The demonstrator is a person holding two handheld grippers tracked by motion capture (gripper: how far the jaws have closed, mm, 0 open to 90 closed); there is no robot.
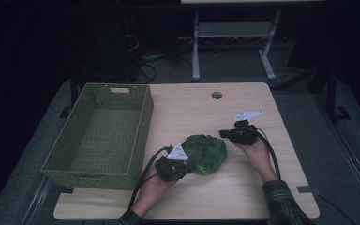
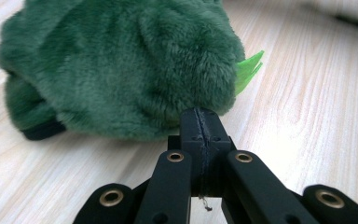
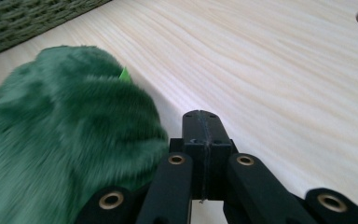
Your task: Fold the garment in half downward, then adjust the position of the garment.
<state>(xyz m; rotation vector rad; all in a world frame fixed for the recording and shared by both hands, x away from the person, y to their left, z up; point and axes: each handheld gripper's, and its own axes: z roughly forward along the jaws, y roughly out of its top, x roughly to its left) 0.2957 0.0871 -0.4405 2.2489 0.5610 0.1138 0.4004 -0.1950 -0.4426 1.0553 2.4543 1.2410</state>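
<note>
A dark green plush toy lies on the light wooden table, near its middle front. My left gripper sits at the toy's near-left side. In the left gripper view its jaws are shut, and the left gripper rests its tip against the fur of the plush toy, beside a bright green spike. My right gripper hovers just right of the toy's far side. In the right gripper view the right gripper is shut with nothing in it, and the plush toy bulks to its left.
An empty green woven basket stands on the table's left part, and the basket edges into the right gripper view. A round cable hole is near the far edge. Bare wood lies to the right of the toy.
</note>
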